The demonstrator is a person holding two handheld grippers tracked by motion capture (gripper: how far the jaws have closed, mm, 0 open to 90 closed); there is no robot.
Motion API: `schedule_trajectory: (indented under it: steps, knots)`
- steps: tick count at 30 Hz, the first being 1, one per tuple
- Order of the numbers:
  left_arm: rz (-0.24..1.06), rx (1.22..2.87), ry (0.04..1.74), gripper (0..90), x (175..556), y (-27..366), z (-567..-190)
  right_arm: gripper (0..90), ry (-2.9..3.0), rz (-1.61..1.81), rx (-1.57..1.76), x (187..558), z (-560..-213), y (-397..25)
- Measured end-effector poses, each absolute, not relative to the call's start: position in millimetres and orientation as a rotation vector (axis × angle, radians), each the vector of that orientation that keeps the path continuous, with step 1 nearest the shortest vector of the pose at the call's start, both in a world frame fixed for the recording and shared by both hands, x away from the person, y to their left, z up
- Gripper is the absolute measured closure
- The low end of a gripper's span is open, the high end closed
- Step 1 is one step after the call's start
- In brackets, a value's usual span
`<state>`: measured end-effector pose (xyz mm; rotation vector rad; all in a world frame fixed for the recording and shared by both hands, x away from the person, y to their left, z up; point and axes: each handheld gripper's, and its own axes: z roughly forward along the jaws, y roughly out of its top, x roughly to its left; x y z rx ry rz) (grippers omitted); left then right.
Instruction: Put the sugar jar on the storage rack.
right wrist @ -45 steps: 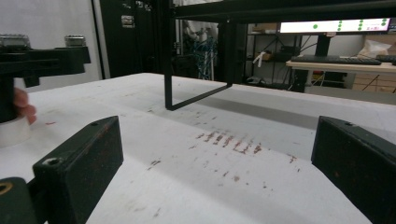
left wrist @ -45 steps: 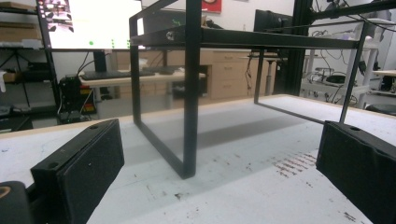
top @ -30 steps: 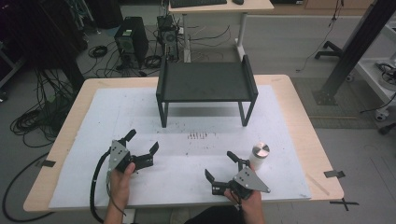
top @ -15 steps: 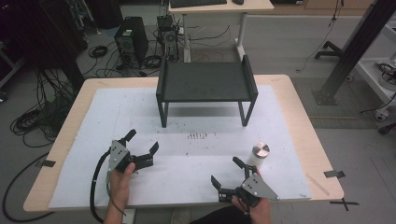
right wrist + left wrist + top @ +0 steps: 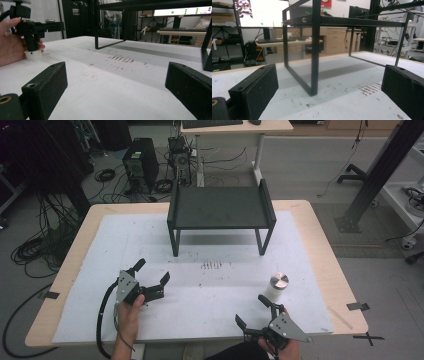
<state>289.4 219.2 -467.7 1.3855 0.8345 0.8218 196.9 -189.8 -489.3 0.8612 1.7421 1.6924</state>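
High view: we see the left gripper (image 5: 152, 277) low on the white mat (image 5: 215, 285) at the table's near left, jaws spread wide and holding nothing, a hand (image 5: 131, 312) wrapped around its body and the cable looping off toward the table edge. The right gripper (image 5: 252, 310) sits at the near right edge, jaws also spread apart, empty. The white bottle (image 5: 276, 287) with a silver cap stands upright on the mat just beyond the right gripper's far jaw, near it but we cannot tell any contact (looks apart). The black metal stand (image 5: 220, 210) sits at the far middle of the mat, well apart from both grippers. Dark specks mark the mat between stand and grippers.

Left gripper view: we look between the two black pads (image 5: 259, 87), wide apart with only bare mat between them. The stand's front leg (image 5: 315, 50) rises straight ahead, its top shelf overhead (monitor and desks behind, off the table).

Right gripper view: pads (image 5: 50, 85) again wide apart, nothing gripped. Across the mat at far left we see the other hand (image 5: 11, 42) holding the left gripper, resting on the surface. The stand's legs show beyond the specks.
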Motion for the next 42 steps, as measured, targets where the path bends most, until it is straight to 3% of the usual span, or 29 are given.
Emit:
schedule_trajectory:
  steps: [26, 42]
  knots:
    - [0.822, 1.385, 0.835, 1.2, 290, 219, -468, 3.7, 1.634, 1.611, 0.951, 184, -487, -242]
    - [0.822, 1.385, 0.836, 1.2, 290, 219, -468, 3.5, 1.588, 1.587, 0.950, 197, -476, -261]
